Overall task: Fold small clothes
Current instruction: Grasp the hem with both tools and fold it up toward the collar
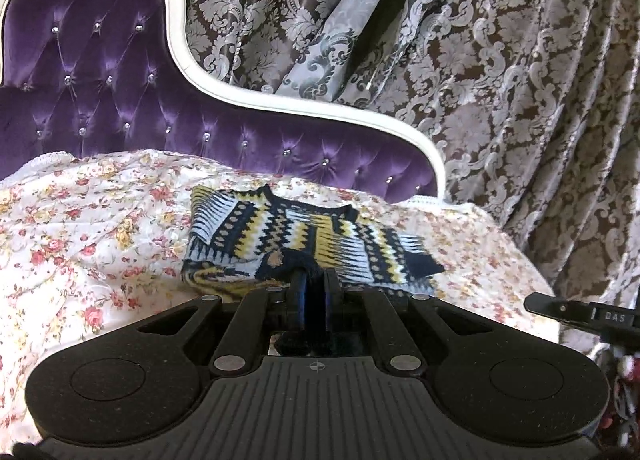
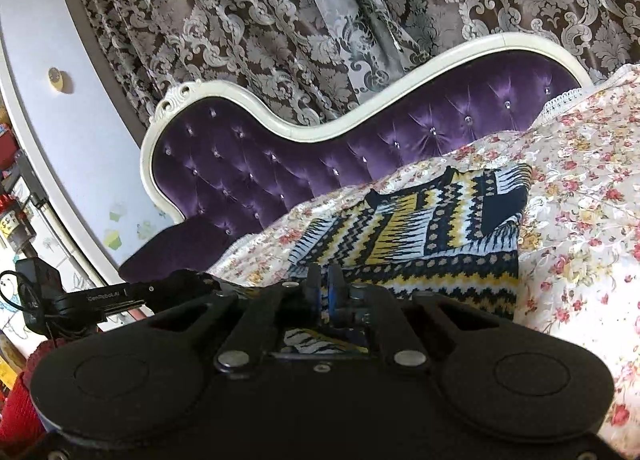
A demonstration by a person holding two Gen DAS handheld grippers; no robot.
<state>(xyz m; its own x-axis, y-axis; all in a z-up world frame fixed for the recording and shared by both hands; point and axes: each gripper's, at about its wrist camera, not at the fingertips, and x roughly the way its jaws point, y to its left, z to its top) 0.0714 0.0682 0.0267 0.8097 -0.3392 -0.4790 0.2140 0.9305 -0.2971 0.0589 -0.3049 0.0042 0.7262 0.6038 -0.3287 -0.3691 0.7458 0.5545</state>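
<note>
Gripping the near hem of the navy, yellow and white zigzag-knit sweater with my left gripper: its fingers are drawn nearly together, with dark knit fringe pinched between the tips. My right gripper sits at the same garment's near edge, fingers close together with only a narrow slit between them; whether cloth is caught in that slit I cannot tell, though patterned knit shows through the window below them.

Sweater lies partly folded on the white bedspread printed with small red and yellow roses, bunched in overlapping layers, one dark cuffed sleeve end splayed toward the right in the left wrist view. Bedspread covers a seat backed by a purple button-tufted velvet headboard with a curved cream frame. Behind hangs a brown curtain with silver damask leaves. In the right wrist view, a pale lilac wall panel stands at left, and part of my left gripper shows low at the left edge.
</note>
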